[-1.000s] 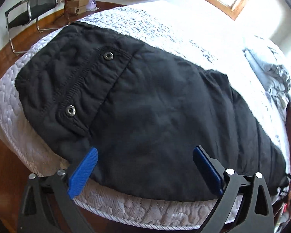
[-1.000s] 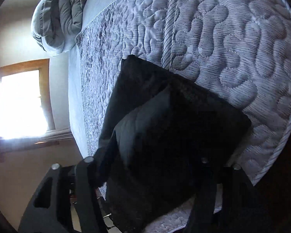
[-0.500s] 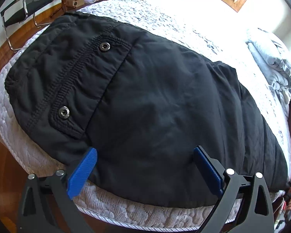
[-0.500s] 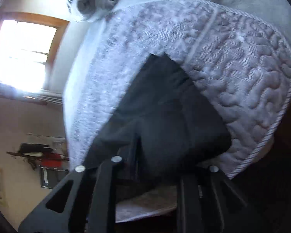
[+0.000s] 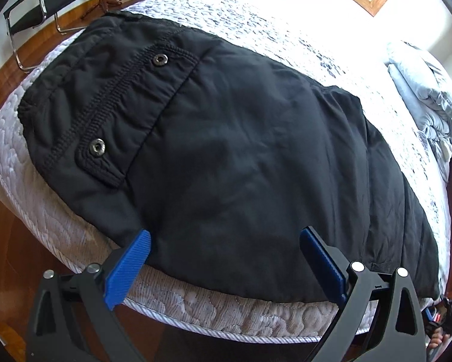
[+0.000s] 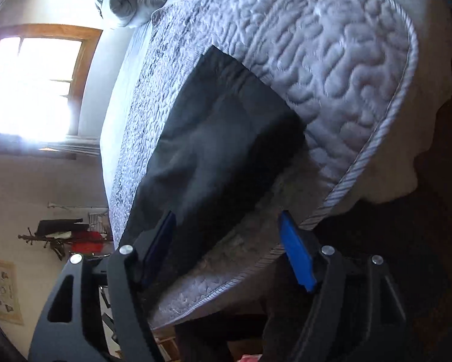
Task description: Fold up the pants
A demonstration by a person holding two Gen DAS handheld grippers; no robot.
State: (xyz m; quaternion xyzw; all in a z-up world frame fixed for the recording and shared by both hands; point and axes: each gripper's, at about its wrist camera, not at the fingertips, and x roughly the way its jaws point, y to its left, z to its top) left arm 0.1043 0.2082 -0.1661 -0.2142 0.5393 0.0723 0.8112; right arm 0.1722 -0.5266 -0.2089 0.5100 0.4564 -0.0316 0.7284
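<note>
The black pants lie flat on the quilted mattress, waistband toward ten o'clock in the left wrist view, legs running off toward four o'clock. Their near edge runs close along the piped mattress border, with only a narrow strip of quilting left at six o'clock; beyond the border is wooden floor. Bare mattress stretches wide from twelve to two o'clock, up to the folded grey bedding at three o'clock. A black chair stands on the floor at eleven o'clock, well apart from the bed. The left gripper hovers at the near edge with its blue pads spread wide, the cloth between them but not pinched. In the right wrist view the pants' hem end lies near the mattress corner, open quilting from twelve to three o'clock. The right gripper has its jaws opening, pads clear of the cloth, which lies between them.
</note>
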